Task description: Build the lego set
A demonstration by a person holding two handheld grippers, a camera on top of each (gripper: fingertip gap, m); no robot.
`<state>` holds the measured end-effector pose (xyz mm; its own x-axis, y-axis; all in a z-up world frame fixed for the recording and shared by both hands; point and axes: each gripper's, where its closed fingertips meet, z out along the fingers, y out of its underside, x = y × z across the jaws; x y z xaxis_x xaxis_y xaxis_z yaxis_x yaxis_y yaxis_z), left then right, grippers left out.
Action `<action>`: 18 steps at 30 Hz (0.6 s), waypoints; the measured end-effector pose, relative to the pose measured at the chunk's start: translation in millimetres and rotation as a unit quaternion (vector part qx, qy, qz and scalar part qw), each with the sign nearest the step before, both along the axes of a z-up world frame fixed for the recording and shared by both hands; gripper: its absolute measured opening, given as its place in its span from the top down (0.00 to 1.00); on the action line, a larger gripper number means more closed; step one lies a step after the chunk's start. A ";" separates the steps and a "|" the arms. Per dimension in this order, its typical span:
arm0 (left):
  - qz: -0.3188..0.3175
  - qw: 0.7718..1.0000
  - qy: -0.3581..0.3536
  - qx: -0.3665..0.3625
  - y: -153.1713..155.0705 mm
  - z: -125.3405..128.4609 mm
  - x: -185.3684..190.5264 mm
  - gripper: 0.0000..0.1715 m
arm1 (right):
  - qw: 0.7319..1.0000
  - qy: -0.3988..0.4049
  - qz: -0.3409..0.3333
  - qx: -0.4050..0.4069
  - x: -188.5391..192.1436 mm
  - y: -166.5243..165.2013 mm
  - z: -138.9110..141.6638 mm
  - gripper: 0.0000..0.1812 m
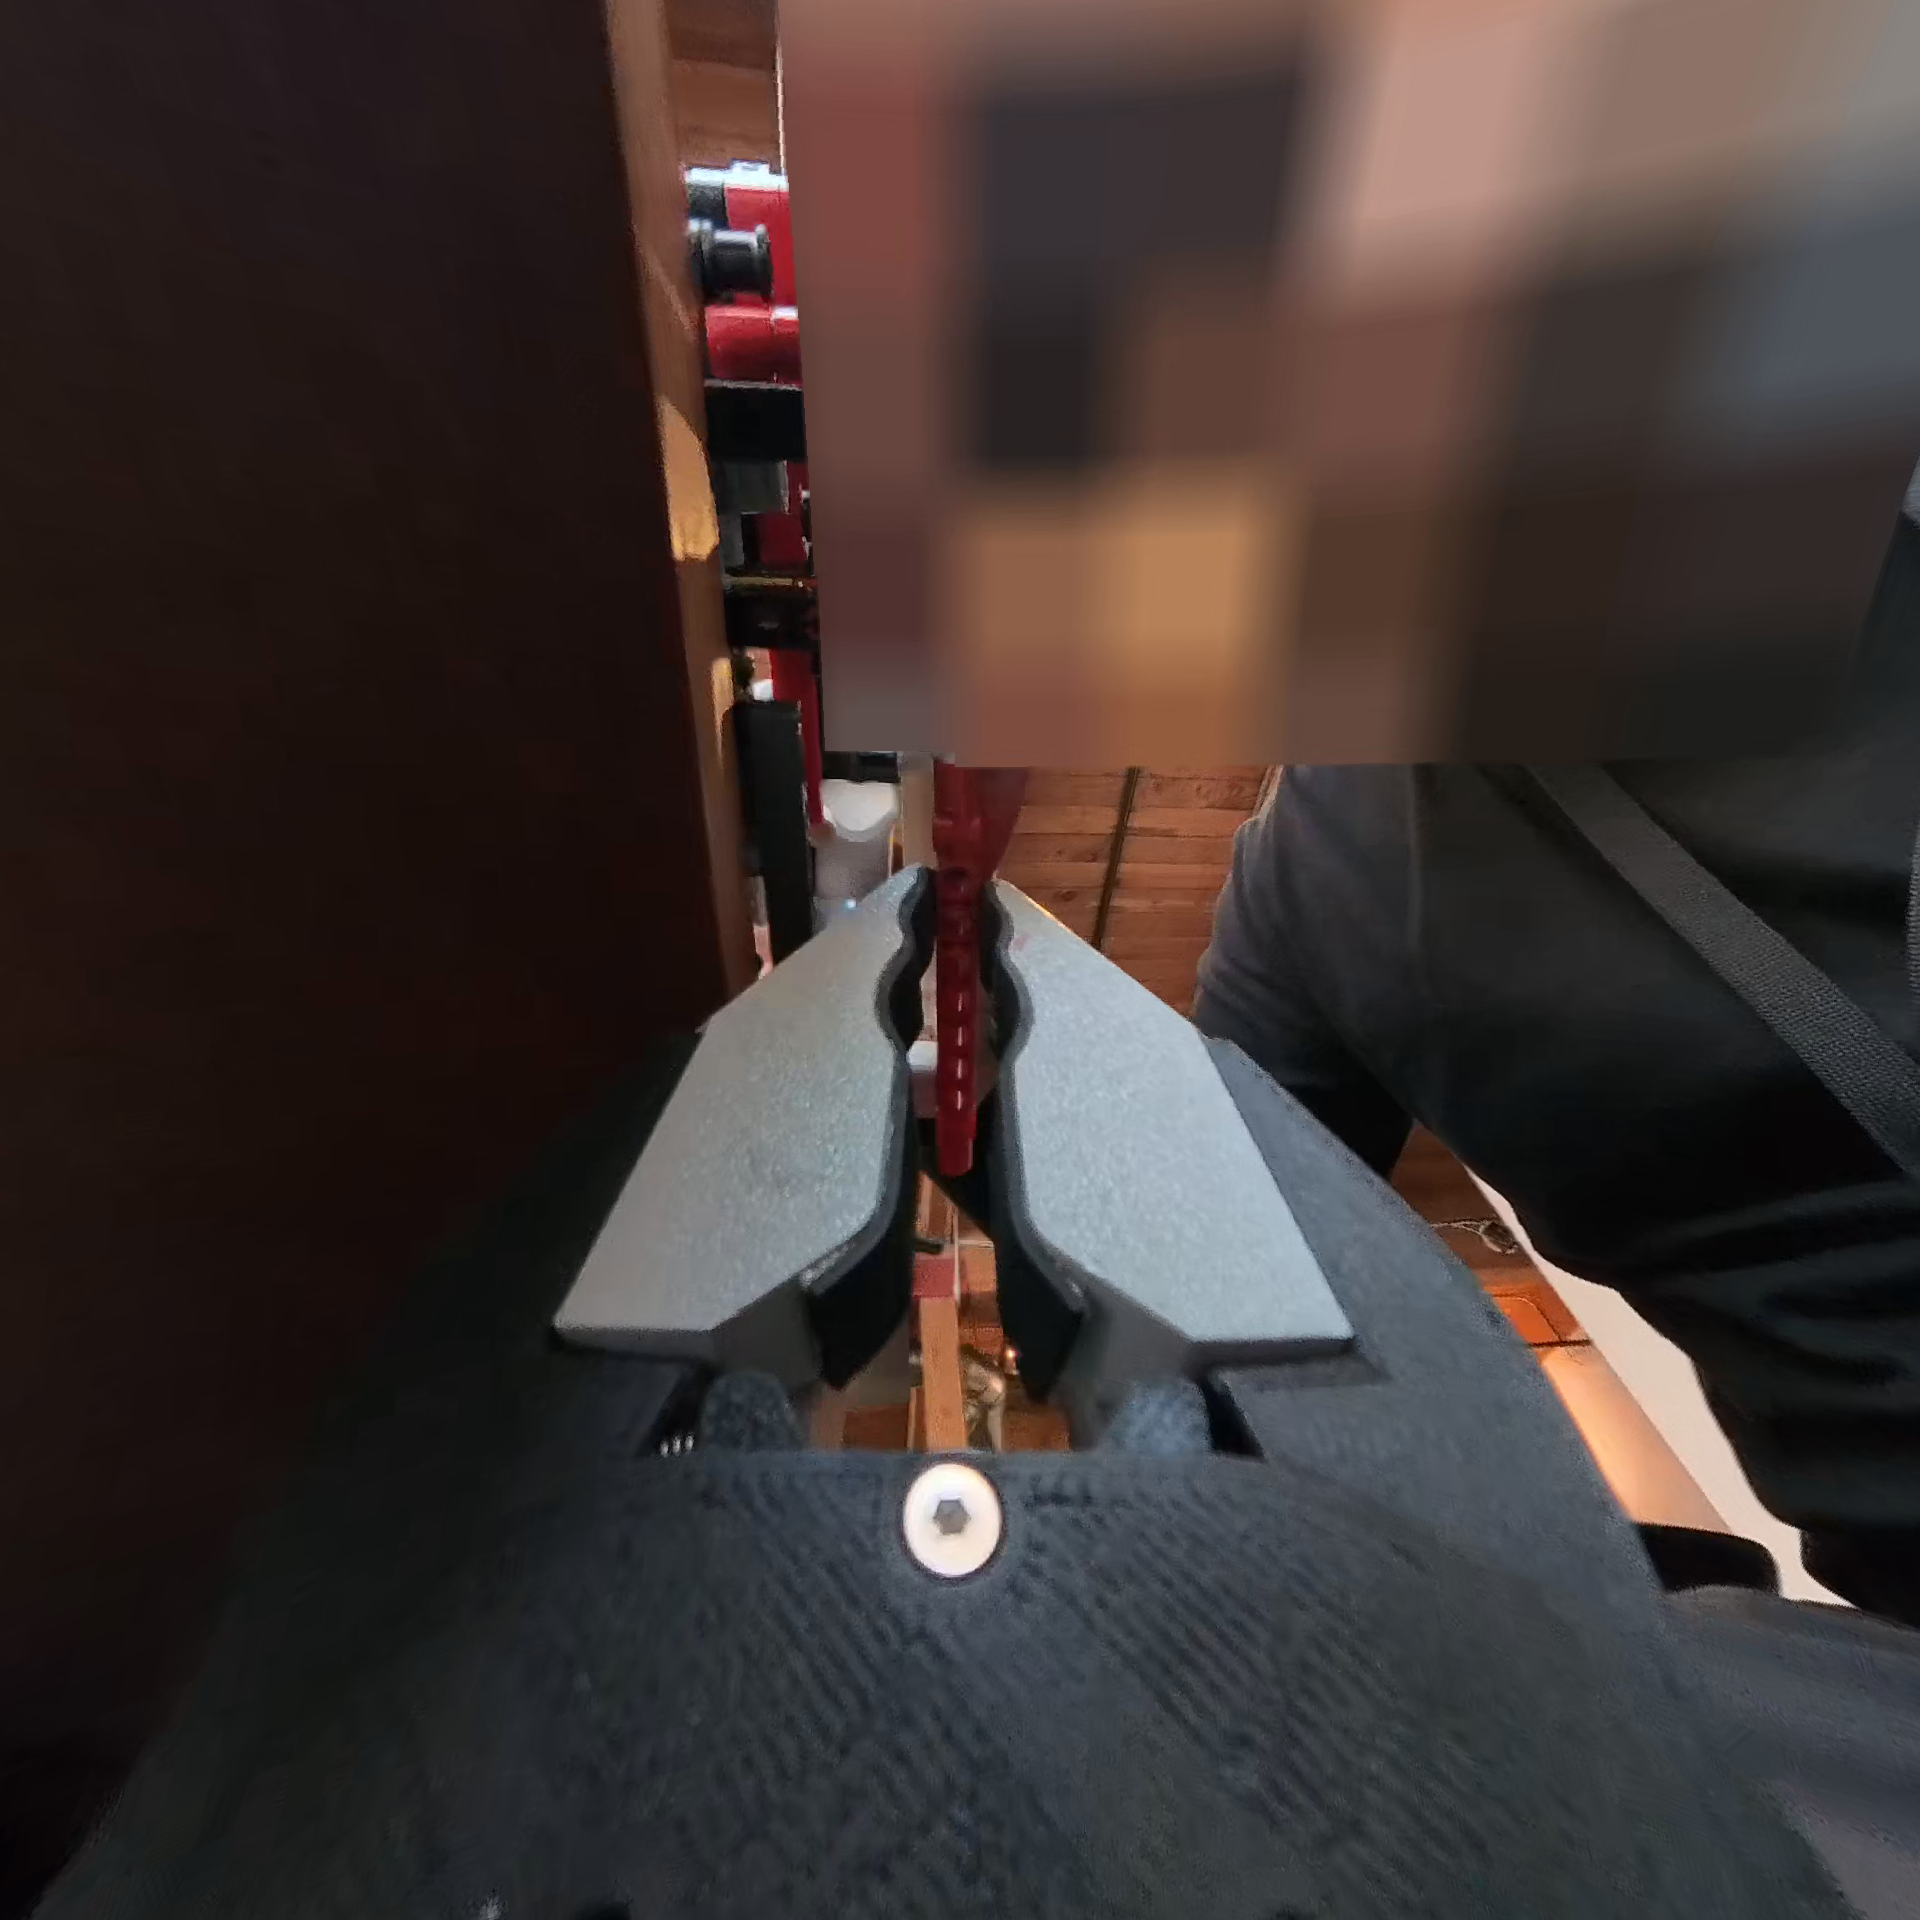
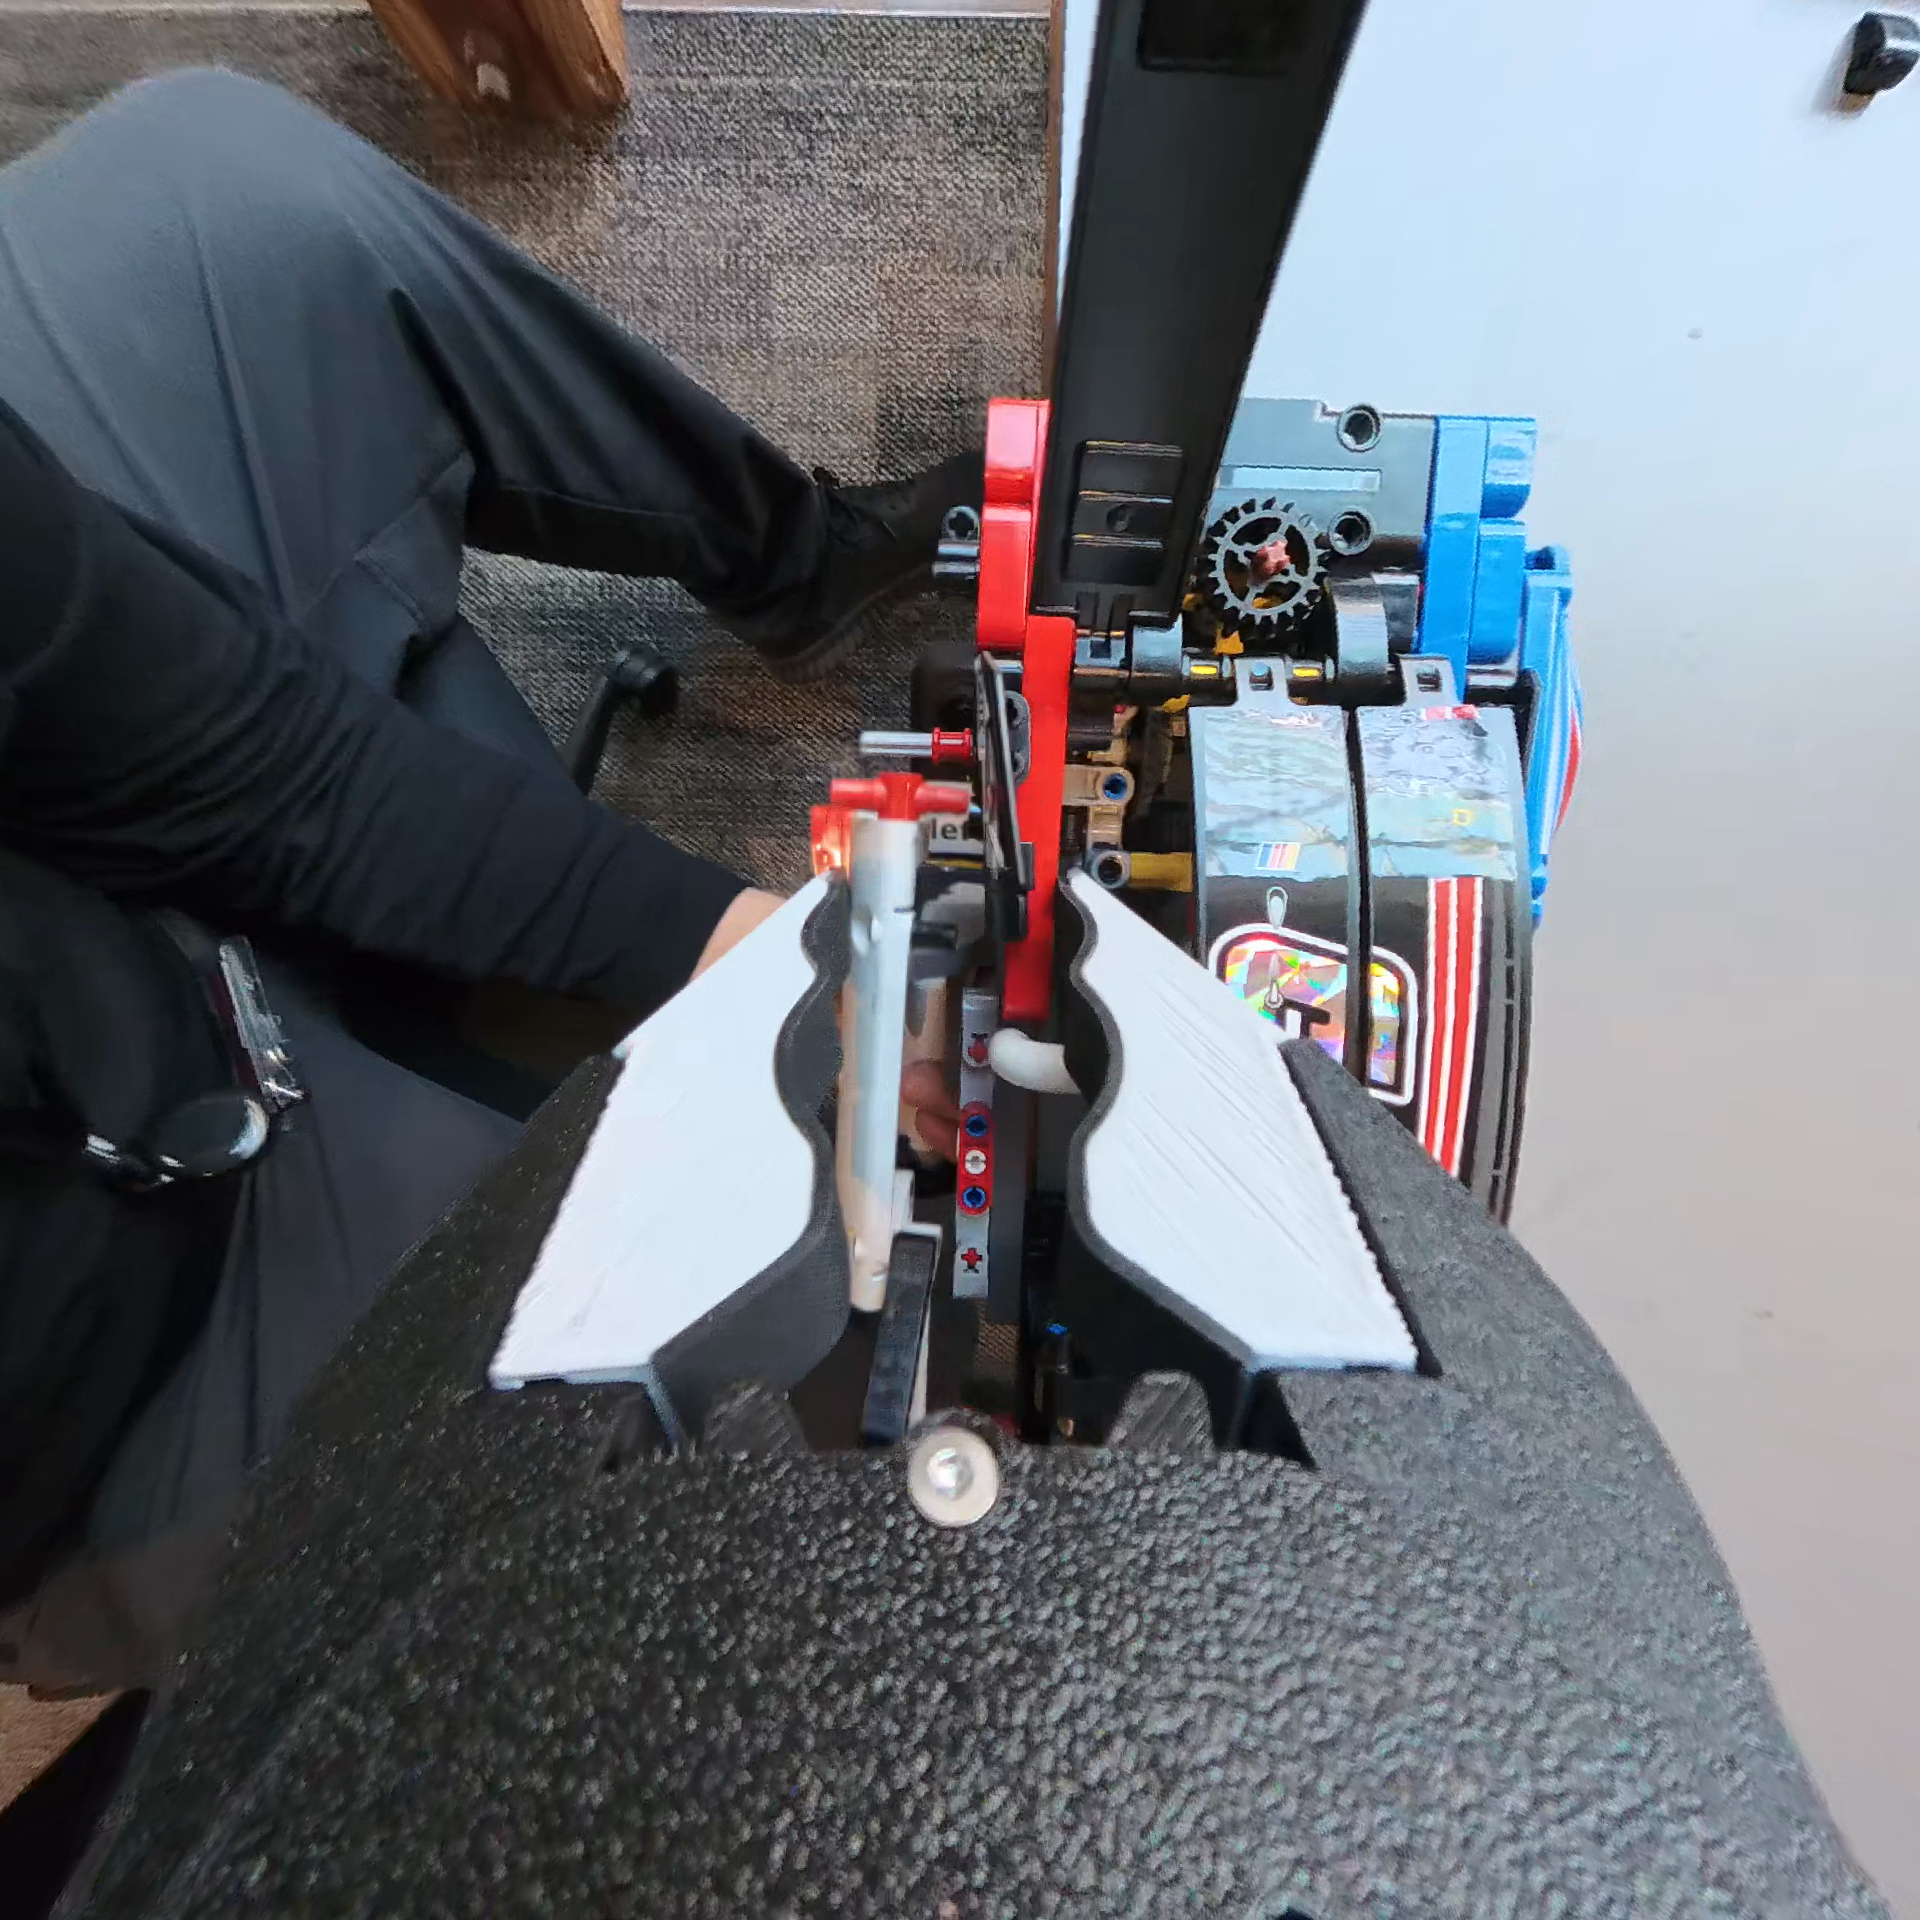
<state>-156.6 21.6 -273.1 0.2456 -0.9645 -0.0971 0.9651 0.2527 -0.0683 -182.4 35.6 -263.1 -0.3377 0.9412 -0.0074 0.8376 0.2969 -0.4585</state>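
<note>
meanwhile left gripper point(image 1: 958, 935) pinches a red beam point(image 1: 956, 1023); right gripper point(image 2: 951, 904) spread, seemingly straddling the lego model point(image 2: 1278, 748).

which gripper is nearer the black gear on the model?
Right. The right gripper straddles the model's red beam, the black gear just beyond it. The left gripper pinches a red piece; no gear shows there.

Grey speckled carpet point(image 2: 790, 208) covers floor. Pale wooden furniture leg point(image 2: 499, 52) stands on it at top. White tabletop point(image 2: 1662, 312) fills right side. Dark brown panel point(image 1: 312, 623), possibly a cabinet side, fills left. Light warm, soft.
</note>
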 end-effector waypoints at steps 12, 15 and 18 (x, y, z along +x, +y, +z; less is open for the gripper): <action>-0.022 1.000 -0.017 -0.004 4.7 1.0 2.9 0.97 | 0.999 0.011 -0.012 -0.037 -3.9 2.6 3.8 0.80; -0.022 1.000 -0.012 0.003 1.5 0.6 4.6 0.97 | 0.999 0.011 -0.011 -0.038 -3.4 2.0 3.9 0.79; -0.020 1.000 -0.010 0.004 1.2 0.3 4.7 0.97 | 0.999 0.012 -0.009 -0.039 -3.2 1.3 3.8 0.79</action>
